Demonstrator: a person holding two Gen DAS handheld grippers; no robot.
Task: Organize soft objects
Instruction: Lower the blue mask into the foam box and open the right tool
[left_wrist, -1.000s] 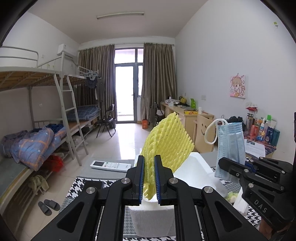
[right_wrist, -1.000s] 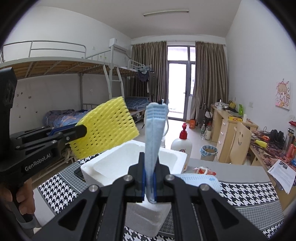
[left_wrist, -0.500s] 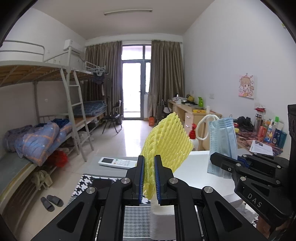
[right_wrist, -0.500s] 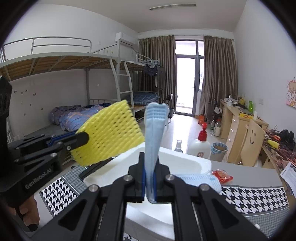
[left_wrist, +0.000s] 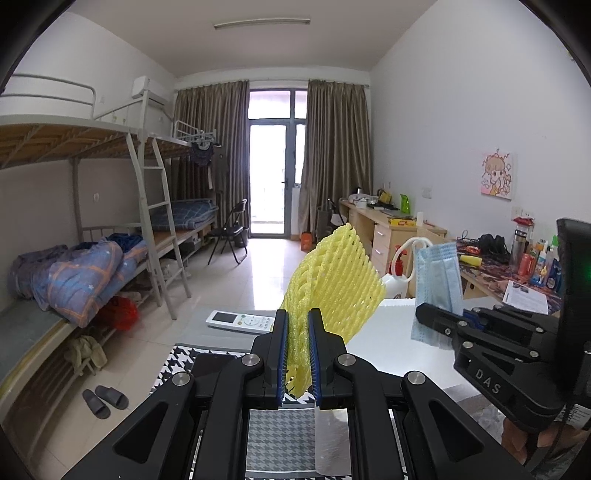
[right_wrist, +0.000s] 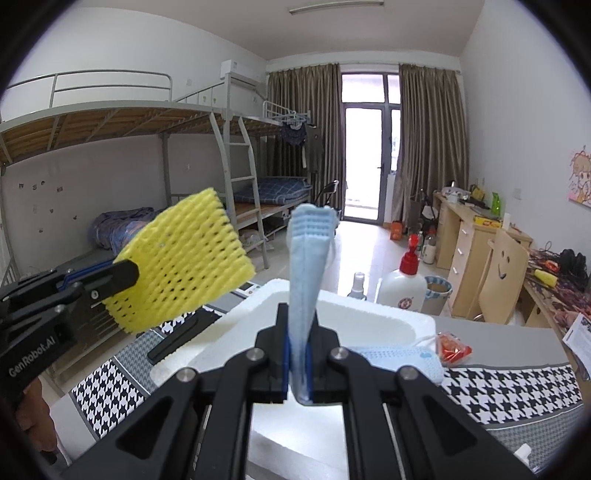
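Hand-held grippers (left_wrist: 298, 354) (right_wrist: 297, 360) clamped on foam net (left_wrist: 332, 280), mask (right_wrist: 308, 258).

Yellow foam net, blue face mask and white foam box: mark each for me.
yellow foam net (left_wrist: 334, 280), left wrist view, middle of the mesh above the pads.
blue face mask (right_wrist: 308, 266), right wrist view, upright pleated part.
white foam box (right_wrist: 391, 318), right wrist view, far rim.

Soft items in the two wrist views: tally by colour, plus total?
Yellow: 1, the foam net sleeve held in the left gripper.
Blue: 2, the face mask held in the right gripper, and a light blue cloth lying beside the white foam box.
Total: 3
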